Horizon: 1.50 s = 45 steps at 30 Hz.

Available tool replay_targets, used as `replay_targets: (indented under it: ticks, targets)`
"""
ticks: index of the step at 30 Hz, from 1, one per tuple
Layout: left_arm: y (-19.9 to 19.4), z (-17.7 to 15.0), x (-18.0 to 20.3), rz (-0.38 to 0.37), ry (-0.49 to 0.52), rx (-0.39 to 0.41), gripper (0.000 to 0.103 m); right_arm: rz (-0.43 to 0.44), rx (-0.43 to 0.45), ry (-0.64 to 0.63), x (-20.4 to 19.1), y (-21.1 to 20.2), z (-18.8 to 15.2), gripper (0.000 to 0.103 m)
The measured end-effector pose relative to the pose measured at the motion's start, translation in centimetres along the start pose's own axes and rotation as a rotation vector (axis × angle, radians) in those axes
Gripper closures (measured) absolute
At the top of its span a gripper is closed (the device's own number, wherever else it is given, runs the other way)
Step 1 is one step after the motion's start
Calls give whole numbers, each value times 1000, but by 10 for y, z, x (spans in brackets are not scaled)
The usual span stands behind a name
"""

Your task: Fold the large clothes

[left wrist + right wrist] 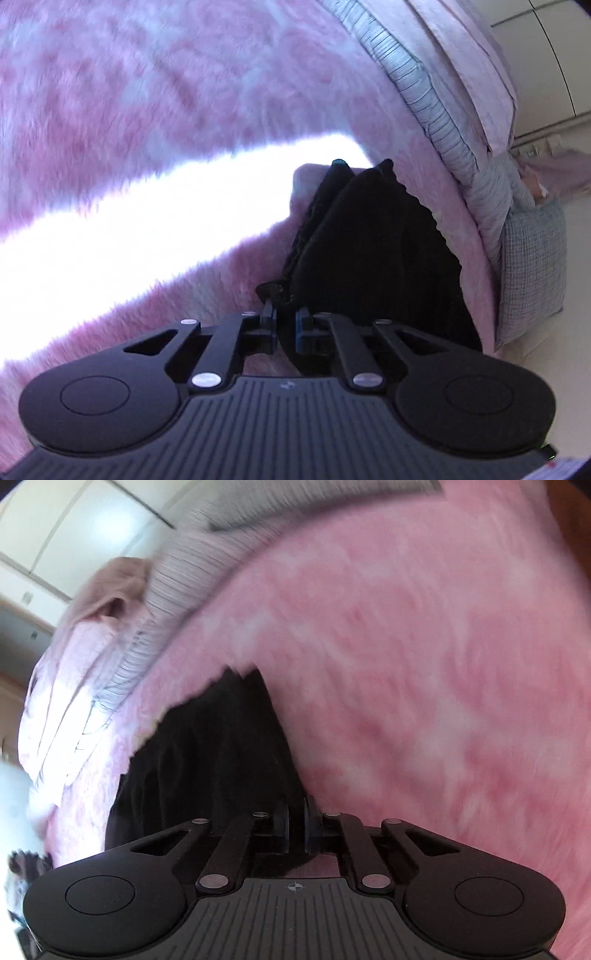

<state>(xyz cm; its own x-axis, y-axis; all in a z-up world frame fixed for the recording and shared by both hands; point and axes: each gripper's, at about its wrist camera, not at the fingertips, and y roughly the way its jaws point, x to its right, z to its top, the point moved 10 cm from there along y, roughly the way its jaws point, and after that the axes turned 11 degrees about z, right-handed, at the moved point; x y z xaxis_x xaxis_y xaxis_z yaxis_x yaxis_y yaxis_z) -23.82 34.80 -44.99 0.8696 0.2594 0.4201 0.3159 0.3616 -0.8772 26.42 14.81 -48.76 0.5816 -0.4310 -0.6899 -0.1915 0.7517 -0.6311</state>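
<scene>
A black knitted garment (376, 258) hangs over a pink fluffy blanket (147, 92). My left gripper (362, 166) is shut on its edge; the cloth bunches between the two fingers and drapes down to the right, and one teal fingertip (340, 162) shows above the fabric. In the right wrist view the same black garment (207, 746) covers my right gripper (242, 677), which is shut on it. There the fingers are almost wholly hidden under the cloth, which falls away to the left. The pink blanket (424, 683) is blurred.
A bright band of sunlight (155, 236) crosses the blanket. Striped grey-blue bedding (424, 96) and a checked cushion (532, 266) lie along the bed's right edge. A pink folded quilt (74, 672) lies at the left edge, with white wardrobe doors (66, 520) behind.
</scene>
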Motion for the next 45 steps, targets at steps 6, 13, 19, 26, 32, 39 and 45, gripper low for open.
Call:
replay_targets:
  ticks: [6,13,19,26,32,39,45]
  targets:
    - [17,-8,-15,66,87,-13,95,-118,-91,-30,29,15,-6,101]
    - [-6,-2,-4,260,311,54,69,-365,-160,-183,20,7,-7,51]
    - [-25,12,61,274,551,189,73,-341,-40,-511,-58,11,4,50]
    - [47,-25,100,318,719,79,73,-343,-210,-715,-70,83,-41,50]
    - [54,-29,97,429,752,63,70,-434,-316,-651,-56,89,-38,41]
    - [36,-26,108,464,719,45,68,-478,-347,-601,-73,78,-36,41]
    - [24,-28,113,456,711,53,67,-465,-336,-635,-88,65,-37,41]
